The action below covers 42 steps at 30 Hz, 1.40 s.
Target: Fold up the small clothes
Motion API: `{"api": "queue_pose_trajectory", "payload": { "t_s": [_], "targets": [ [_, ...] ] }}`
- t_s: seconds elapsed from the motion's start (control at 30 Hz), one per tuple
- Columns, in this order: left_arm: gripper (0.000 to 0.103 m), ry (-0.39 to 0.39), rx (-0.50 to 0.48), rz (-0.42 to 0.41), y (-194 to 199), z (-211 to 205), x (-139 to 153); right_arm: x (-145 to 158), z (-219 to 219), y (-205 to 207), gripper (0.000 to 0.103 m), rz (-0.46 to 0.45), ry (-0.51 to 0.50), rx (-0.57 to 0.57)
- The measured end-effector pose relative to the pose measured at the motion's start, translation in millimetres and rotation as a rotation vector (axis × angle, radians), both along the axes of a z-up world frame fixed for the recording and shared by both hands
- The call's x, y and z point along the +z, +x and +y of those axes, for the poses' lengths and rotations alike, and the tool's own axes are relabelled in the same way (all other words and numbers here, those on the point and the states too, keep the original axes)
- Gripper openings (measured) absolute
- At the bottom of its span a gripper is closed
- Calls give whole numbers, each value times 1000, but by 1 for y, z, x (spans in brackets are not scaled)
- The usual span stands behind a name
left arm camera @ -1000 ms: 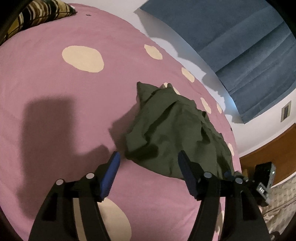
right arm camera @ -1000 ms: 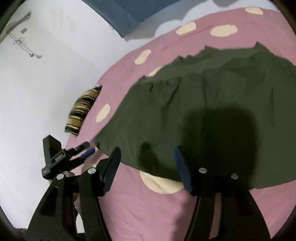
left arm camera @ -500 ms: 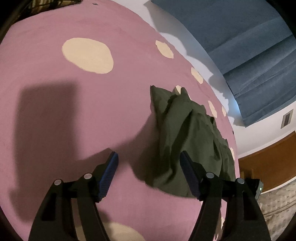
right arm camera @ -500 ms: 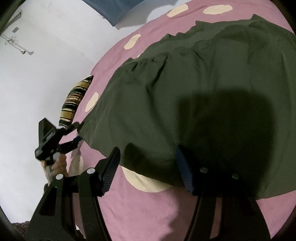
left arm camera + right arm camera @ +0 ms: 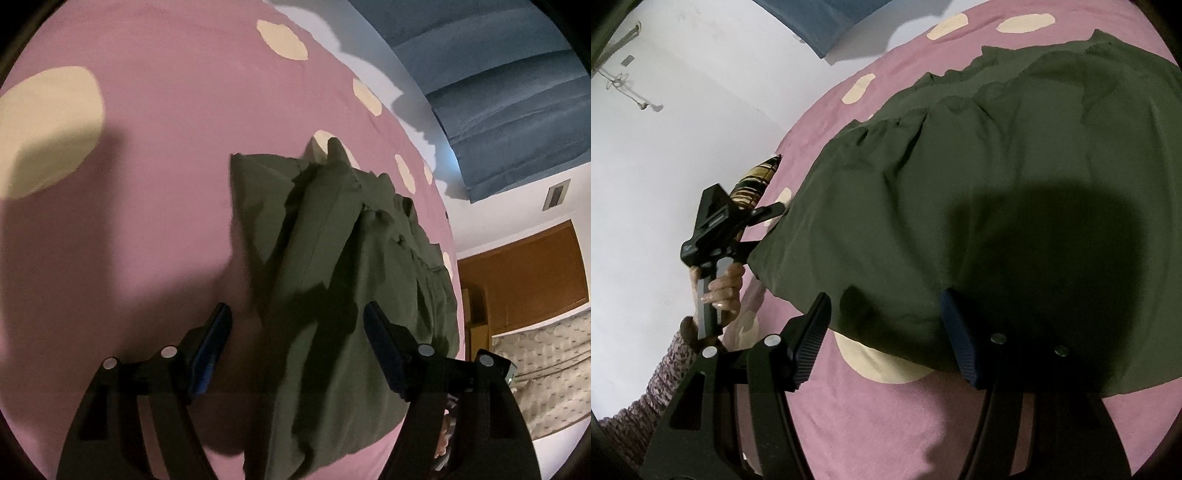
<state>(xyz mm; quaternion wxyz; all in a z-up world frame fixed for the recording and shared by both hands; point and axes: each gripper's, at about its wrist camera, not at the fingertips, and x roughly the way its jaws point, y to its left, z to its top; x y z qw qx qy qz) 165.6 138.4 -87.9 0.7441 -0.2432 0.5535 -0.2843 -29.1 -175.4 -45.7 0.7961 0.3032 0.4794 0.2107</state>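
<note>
A dark green garment (image 5: 332, 258) lies crumpled on the pink bedspread with cream dots (image 5: 147, 166). My left gripper (image 5: 297, 332) hovers over its near end. Its jaws are opening, the cloth lies between the blue pads, and neither pad presses on it. In the right wrist view the garment (image 5: 997, 177) spreads wide. My right gripper (image 5: 884, 321) stands open over the near hem, with the hem edge and a cream dot between its fingers. The left gripper (image 5: 768, 229) shows there at the garment's left corner, held by a hand (image 5: 720, 284).
A striped pillow (image 5: 753, 184) lies at the far left of the bed by the white wall (image 5: 683, 147). Blue curtains (image 5: 498, 92) hang behind the bed. A brown wooden panel (image 5: 524, 273) and patterned bedding (image 5: 546, 369) lie beyond the bed's right edge.
My left gripper swung in over the garment's end, which now fills the gap between wider jaws. My right gripper sank a little towards the near hem.
</note>
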Motion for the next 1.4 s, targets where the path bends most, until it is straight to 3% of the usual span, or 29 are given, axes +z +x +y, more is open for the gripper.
{"api": "queue_pose_trajectory", "payload": {
  "t_s": [0.17, 0.27, 0.43, 0.6, 0.67, 0.77, 0.97, 1.07, 1.13, 1.3, 1.4],
  "targets": [
    [72, 27, -50, -9, 5, -13, 1, 0, -1, -1, 61, -3, 12, -1],
    [59, 45, -69, 12, 7, -19, -1, 0, -2, -2, 61, -9, 18, -4],
    [55, 127, -85, 2, 5, -34, 3, 0, -2, -4, 61, -15, 17, -5],
    [32, 223, -92, -36, 1, -50, 10, -1, -2, -5, 62, -22, 15, -4],
    [20, 233, -78, -37, 0, -50, 15, -2, -2, -6, 62, -25, 18, -3],
    [11, 218, -52, -45, -2, -49, 30, -2, -3, -4, 61, -23, 25, -3],
    [8, 340, -55, -120, -14, -68, 55, 18, -9, -2, 60, -27, 14, -22],
    [8, 368, -65, -150, -18, -75, 62, 45, -17, 12, 61, -92, -4, -47],
    [8, 363, -67, -152, -18, -78, 65, 50, -23, 31, 61, -83, 18, -69],
    [8, 367, -71, -161, -20, -81, 69, 41, -34, 93, 61, -28, 104, -133],
    [8, 357, -64, -155, -19, -84, 70, 26, -27, 125, 61, 17, 70, -161]
  ]
}}
